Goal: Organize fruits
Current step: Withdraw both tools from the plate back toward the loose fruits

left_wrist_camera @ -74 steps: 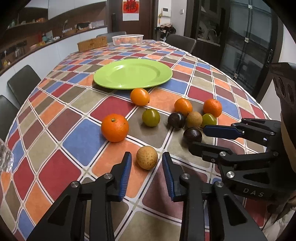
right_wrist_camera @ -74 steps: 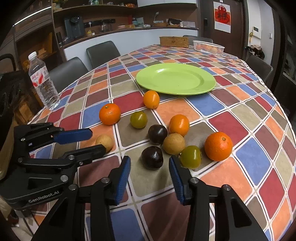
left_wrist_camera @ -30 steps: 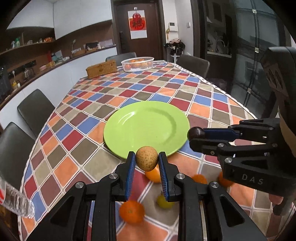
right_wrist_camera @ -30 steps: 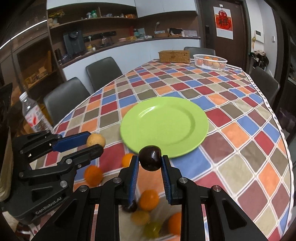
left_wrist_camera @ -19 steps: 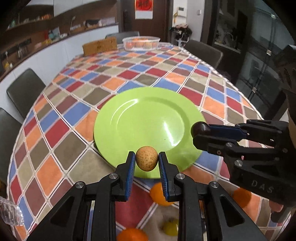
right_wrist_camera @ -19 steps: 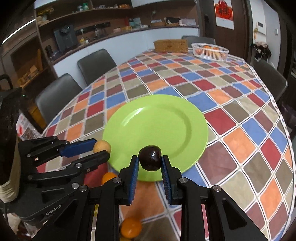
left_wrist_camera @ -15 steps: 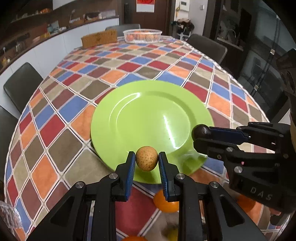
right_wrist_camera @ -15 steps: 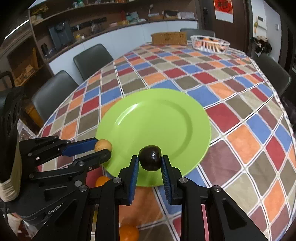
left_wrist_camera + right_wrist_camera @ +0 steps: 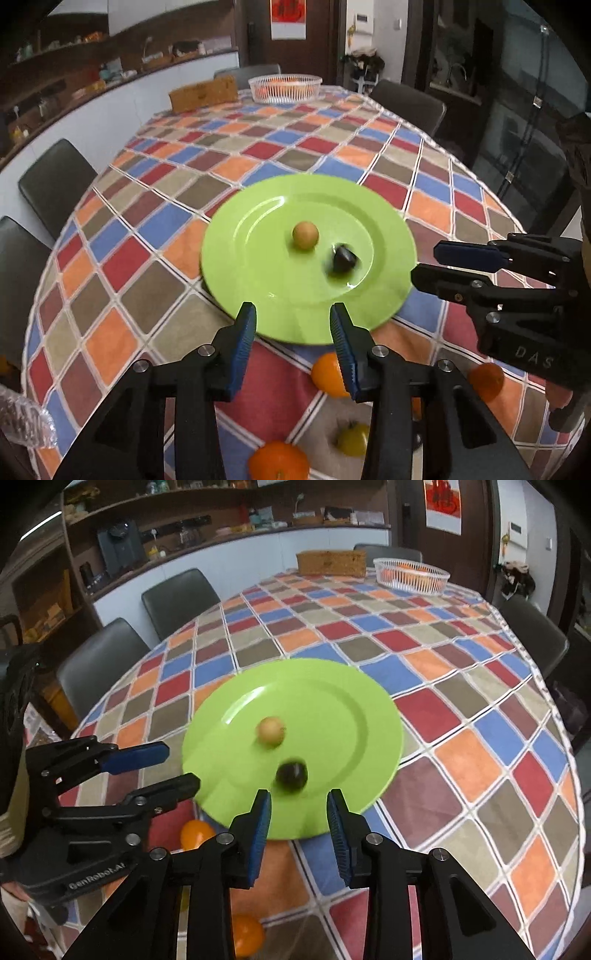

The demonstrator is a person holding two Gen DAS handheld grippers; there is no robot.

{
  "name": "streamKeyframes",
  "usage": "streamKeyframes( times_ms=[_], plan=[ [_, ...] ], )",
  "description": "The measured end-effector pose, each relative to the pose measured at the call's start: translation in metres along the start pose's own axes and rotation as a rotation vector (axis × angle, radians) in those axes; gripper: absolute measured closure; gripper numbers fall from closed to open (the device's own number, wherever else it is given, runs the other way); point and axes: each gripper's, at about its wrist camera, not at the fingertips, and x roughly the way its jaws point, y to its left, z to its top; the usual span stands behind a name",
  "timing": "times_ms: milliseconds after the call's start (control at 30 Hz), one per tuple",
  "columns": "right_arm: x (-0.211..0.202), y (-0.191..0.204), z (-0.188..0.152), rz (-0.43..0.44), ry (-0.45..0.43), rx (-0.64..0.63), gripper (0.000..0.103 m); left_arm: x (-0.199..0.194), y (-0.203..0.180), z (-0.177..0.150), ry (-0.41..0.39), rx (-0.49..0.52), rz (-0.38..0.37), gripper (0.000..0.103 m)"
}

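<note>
A green plate (image 9: 258, 266) (image 9: 347, 701) lies on the checked tablecloth. On it sit a tan round fruit (image 9: 305, 235) (image 9: 271, 730) and a dark purple fruit (image 9: 344, 258) (image 9: 292, 774), both a little blurred. My left gripper (image 9: 291, 314) is open and empty over the plate's near rim; it also shows in the right wrist view (image 9: 162, 766). My right gripper (image 9: 298, 799) is open and empty just behind the dark fruit; it shows at the plate's right edge in the left wrist view (image 9: 436, 264).
Oranges (image 9: 328, 373) (image 9: 279, 459) (image 9: 485, 380) and a green fruit (image 9: 352, 439) lie on the cloth near me. A white basket (image 9: 284, 86) and a wooden box (image 9: 203, 95) stand at the far end. Chairs ring the table. A water bottle (image 9: 22, 421) is at the left.
Both grippers have opened and let their fruits go onto the plate. The tan fruit and the dark fruit now lie near the plate's middle, and both grippers have drawn back and up.
</note>
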Motion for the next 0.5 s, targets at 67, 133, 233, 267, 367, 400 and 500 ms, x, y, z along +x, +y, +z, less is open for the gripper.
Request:
streamKeyframes(
  times_ms=[67,133,233,267,367,400,500],
  plan=[
    [-0.014,0.003,-0.004,-0.004,-0.025,-0.008,0.07,-0.015,-0.002,-0.004,-0.03,0.004,0.005,0.059],
    [-0.025,0.006,-0.008,-0.005,-0.045,-0.01,0.067,-0.03,-0.005,-0.008,-0.059,0.014,0.009,0.058],
    [-0.045,0.012,-0.016,-0.003,-0.084,-0.015,0.064,-0.054,-0.011,-0.015,-0.106,0.035,0.015,0.054],
    [-0.054,0.016,-0.021,-0.003,-0.101,-0.023,0.064,-0.061,-0.013,-0.018,-0.12,0.039,0.017,0.051],
    [-0.071,0.022,-0.03,0.001,-0.129,-0.023,0.064,-0.083,-0.019,-0.027,-0.163,0.042,0.015,0.046],
    [-0.076,0.024,-0.033,0.004,-0.138,-0.02,0.064,-0.09,-0.02,-0.032,-0.177,0.043,0.016,0.044],
    [-0.091,0.03,-0.043,-0.001,-0.165,-0.01,0.058,-0.105,-0.023,-0.043,-0.199,0.038,0.02,0.043]
  ],
)
